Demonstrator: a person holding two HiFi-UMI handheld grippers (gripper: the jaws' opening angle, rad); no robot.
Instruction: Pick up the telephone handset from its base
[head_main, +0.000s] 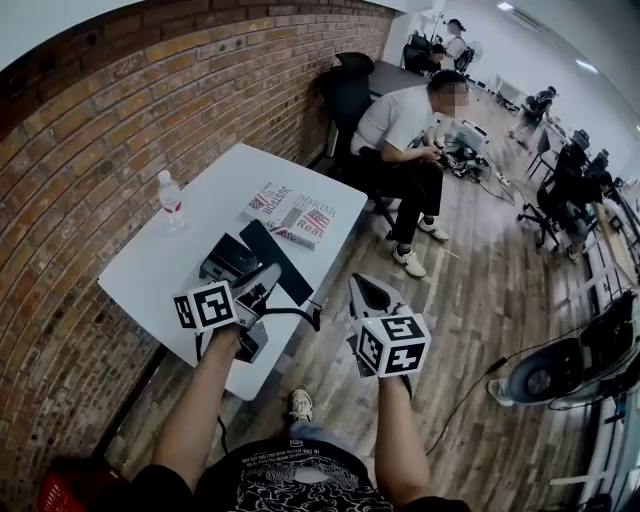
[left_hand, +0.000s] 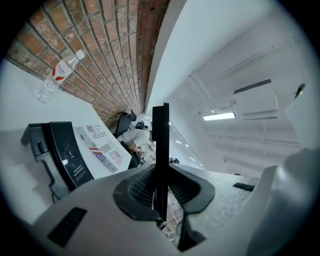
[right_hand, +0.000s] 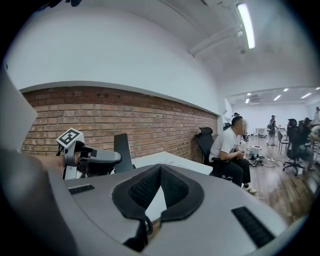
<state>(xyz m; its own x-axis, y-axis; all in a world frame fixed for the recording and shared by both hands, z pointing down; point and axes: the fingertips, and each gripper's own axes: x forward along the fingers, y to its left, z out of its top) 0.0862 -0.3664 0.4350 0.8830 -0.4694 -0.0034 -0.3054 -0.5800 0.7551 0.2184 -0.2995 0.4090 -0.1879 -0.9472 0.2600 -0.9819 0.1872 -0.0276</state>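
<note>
The black telephone handset (head_main: 277, 262) is lifted off its base (head_main: 224, 262) and hangs tilted above the white table (head_main: 215, 195). My left gripper (head_main: 258, 287) is shut on its lower part. In the left gripper view the handset (left_hand: 160, 145) shows edge-on as a thin black bar clamped between the pads, with the base (left_hand: 56, 154) down at the left. A coiled cord (head_main: 300, 314) runs from the handset. My right gripper (head_main: 368, 293) hovers past the table's edge, over the floor, jaws together and holding nothing. In the right gripper view its pads (right_hand: 145, 187) meet, with the handset (right_hand: 122, 151) at the left.
A water bottle (head_main: 171, 198) stands near the brick wall, and magazines (head_main: 290, 215) lie at the table's far end. A person sits on a chair (head_main: 405, 150) beyond the table. A fan (head_main: 560, 370) stands on the wooden floor at the right.
</note>
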